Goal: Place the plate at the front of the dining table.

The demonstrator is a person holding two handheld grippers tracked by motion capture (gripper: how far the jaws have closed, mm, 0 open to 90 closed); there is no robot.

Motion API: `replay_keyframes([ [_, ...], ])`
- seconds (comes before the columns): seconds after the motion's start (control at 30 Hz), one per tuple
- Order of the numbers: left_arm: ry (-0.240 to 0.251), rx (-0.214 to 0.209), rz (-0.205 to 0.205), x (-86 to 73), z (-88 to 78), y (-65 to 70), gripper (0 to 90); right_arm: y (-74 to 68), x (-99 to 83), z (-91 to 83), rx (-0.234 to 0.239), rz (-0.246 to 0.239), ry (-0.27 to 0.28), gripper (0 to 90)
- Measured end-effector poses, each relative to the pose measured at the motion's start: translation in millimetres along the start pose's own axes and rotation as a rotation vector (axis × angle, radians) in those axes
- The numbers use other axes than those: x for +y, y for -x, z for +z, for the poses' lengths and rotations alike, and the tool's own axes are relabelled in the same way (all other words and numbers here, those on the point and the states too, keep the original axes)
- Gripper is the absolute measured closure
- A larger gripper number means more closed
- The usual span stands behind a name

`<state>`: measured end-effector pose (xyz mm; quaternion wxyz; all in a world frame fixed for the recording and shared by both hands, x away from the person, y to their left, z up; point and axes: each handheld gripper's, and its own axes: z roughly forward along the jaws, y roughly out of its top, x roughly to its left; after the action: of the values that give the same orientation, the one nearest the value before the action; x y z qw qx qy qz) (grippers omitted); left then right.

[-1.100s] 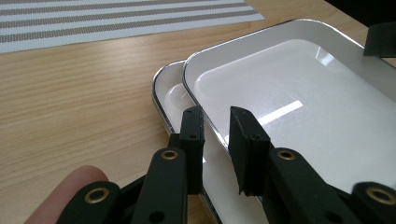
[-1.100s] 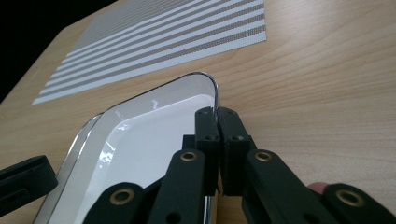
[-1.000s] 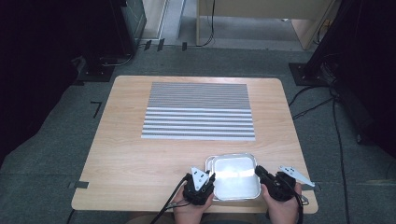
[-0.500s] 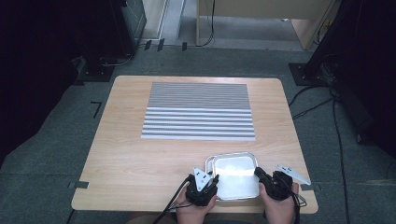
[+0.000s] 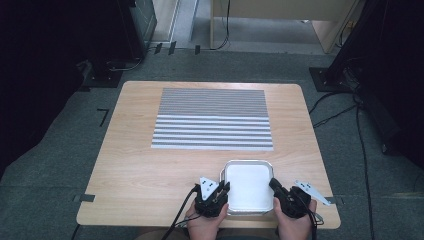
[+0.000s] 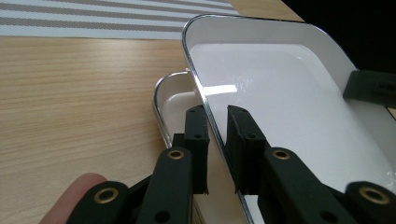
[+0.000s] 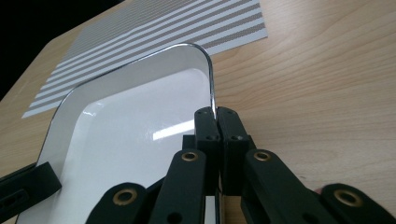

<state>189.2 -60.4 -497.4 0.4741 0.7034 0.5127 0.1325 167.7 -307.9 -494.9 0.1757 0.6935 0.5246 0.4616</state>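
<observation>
A shallow white tray with a chrome rim (image 5: 248, 187) lies near the table's front edge, between my two grippers. In the left gripper view it rests on a second, similar tray (image 6: 175, 100) that peeks out beneath it. My left gripper (image 5: 220, 189) straddles the upper tray's (image 6: 280, 93) left rim. Its jaws (image 6: 217, 116) have just been closing, and a thin gap still shows beside the rim. My right gripper (image 5: 274, 184) is shut on the tray's (image 7: 135, 121) right rim, its pads (image 7: 216, 112) pinching the thin edge.
A grey-and-white striped mat (image 5: 213, 119) covers the far middle of the wooden table (image 5: 140, 170). The table's front edge runs just behind both hands. Cables trail over the dark floor on the right.
The right gripper has edged inward onto the tray's rim. The left gripper's jaws have narrowed around the opposite rim. Both hands have stayed in place.
</observation>
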Motion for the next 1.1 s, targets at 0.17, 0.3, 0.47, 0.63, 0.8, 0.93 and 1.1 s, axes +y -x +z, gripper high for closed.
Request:
replay_keyframes([
  [0.17,0.035,0.014,-0.056,2.1,-2.7,-5.7,85.9,-12.5,-1.9,-1.3,-0.005,-0.072,0.016,89.2],
  [0.3,0.059,0.012,-0.088,8.2,-6.2,-11.4,88.3,-19.1,1.0,-1.1,0.006,-0.091,0.025,89.3],
  [0.47,0.081,0.006,-0.117,14.3,-9.5,-20.1,89.0,-32.3,7.8,-0.3,0.007,-0.153,0.053,89.3],
  [0.63,0.091,0.015,-0.121,20.4,-11.9,-30.0,89.7,-40.6,11.5,7.1,0.029,-0.166,0.042,89.1],
  [0.8,0.107,0.031,-0.129,26.5,-13.7,-39.8,89.7,-48.8,19.2,19.4,0.055,-0.184,0.026,89.3],
  [0.93,0.113,0.039,-0.132,31.8,-13.1,-45.1,89.8,-56.0,23.5,24.7,0.048,-0.211,0.029,89.3],
  [1.1,0.127,0.051,-0.111,46.0,-10.0,-53.1,89.8,-63.3,33.1,36.0,0.054,-0.200,0.033,89.5],
])
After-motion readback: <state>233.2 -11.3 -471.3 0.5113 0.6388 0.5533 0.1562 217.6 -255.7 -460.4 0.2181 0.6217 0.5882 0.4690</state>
